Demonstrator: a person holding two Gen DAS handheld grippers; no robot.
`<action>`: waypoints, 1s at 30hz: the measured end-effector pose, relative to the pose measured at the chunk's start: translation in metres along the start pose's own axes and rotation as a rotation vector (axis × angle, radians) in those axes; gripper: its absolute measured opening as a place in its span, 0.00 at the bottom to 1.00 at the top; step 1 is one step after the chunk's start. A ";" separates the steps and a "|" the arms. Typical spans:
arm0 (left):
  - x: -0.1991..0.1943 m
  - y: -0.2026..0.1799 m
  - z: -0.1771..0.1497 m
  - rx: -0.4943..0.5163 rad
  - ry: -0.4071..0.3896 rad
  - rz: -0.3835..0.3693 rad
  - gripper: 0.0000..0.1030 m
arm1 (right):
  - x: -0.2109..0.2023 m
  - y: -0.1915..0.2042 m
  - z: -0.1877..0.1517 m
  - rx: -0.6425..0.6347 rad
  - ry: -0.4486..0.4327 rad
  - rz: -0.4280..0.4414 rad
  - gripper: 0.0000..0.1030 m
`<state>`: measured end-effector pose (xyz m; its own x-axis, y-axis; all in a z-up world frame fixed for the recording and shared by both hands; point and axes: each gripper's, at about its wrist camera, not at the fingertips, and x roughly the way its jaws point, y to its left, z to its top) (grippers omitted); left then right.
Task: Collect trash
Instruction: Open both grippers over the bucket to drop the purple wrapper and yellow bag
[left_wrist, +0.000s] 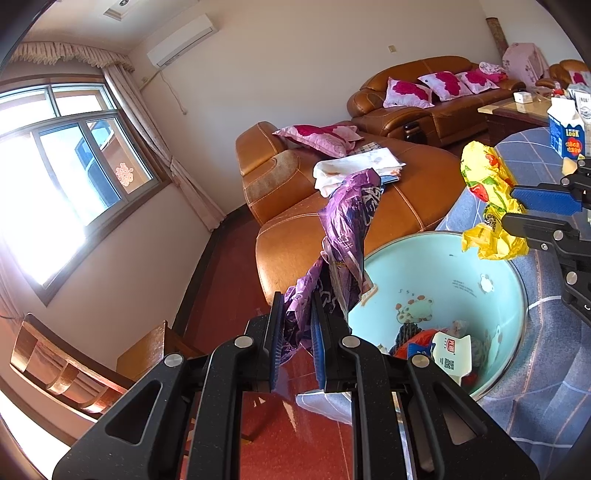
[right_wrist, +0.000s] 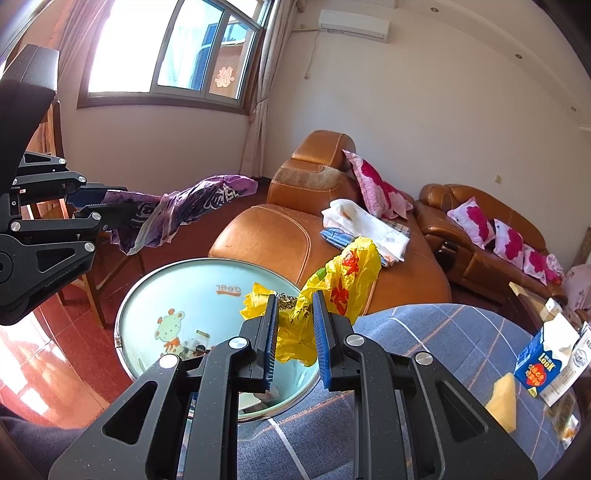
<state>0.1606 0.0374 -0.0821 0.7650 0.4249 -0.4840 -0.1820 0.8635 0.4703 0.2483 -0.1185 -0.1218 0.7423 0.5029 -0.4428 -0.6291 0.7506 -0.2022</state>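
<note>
Pinching a purple wrapper (left_wrist: 347, 236) in the left tool (left_wrist: 297, 306) and a yellow wrapper (right_wrist: 332, 291) in the right tool (right_wrist: 295, 310), both above the mint bin (left_wrist: 491, 266) beside the blue-checked worktop (right_wrist: 443, 332).

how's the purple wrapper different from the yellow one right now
The purple wrapper is long and stretched out; the yellow wrapper is crumpled into a bunch. The purple one carries white lettering, the yellow one red and green print. The left claw grips the purple one beside the bin's rim, while the right claw holds the yellow one over the light blue trash bin. Both are thin plastic, each pinched in a claw.
</note>
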 end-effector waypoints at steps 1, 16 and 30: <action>0.000 0.000 0.000 -0.001 0.001 0.000 0.14 | 0.001 0.000 0.001 0.000 0.002 0.001 0.19; 0.000 0.005 -0.002 -0.003 0.003 -0.006 0.14 | 0.008 0.003 0.003 -0.016 0.026 0.012 0.19; 0.001 0.005 -0.004 0.001 0.006 -0.009 0.14 | 0.010 0.005 0.002 -0.017 0.030 0.015 0.19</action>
<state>0.1579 0.0428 -0.0828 0.7628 0.4190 -0.4925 -0.1750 0.8670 0.4666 0.2533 -0.1089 -0.1252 0.7257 0.5010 -0.4716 -0.6443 0.7353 -0.2104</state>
